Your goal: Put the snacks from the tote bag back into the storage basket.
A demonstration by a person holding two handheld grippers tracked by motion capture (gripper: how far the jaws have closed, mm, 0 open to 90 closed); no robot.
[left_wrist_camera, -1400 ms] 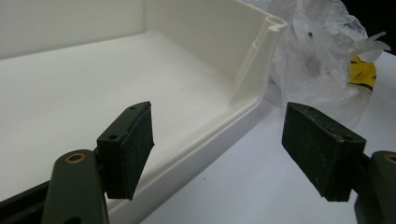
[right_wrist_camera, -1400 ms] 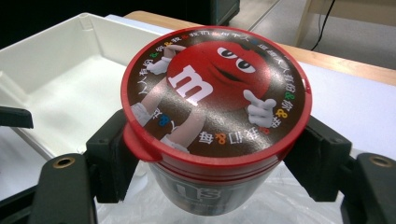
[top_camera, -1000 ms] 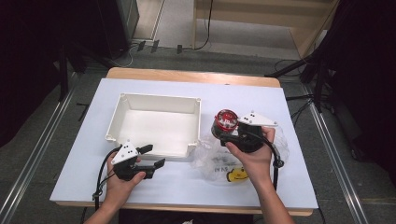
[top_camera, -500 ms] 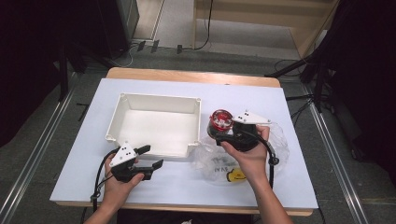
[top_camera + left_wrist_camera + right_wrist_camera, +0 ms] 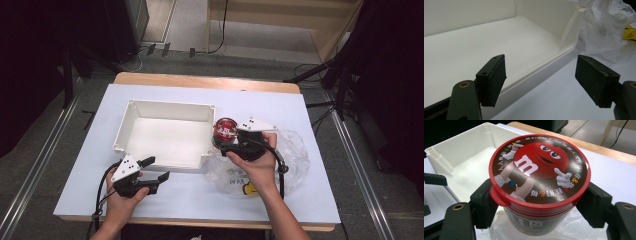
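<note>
A red-lidded candy tub [image 5: 539, 170] with a cartoon figure on its lid sits between the pads of my right gripper [image 5: 539, 202], which is shut on it below the lid. In the high view the tub [image 5: 225, 131] is just right of the white bin's [image 5: 165, 106] right wall, over the edge of a clear plastic bag [image 5: 290, 150]. My left gripper [image 5: 156, 169] rests by the bin's front right corner. It is open, with nothing between its pads [image 5: 492, 77], and points at the bin's front wall [image 5: 536, 72].
The bin has nothing inside it. The crumpled bag [image 5: 604, 30] lies right of the bin with a small yellow item [image 5: 247, 189] in it. A white sheet [image 5: 75, 165] covers the table, with a wooden edge [image 5: 200, 81] at the back.
My right gripper has carried the tub leftward, from above the bag to beside the bin's right wall. The left gripper has stayed in place.
</note>
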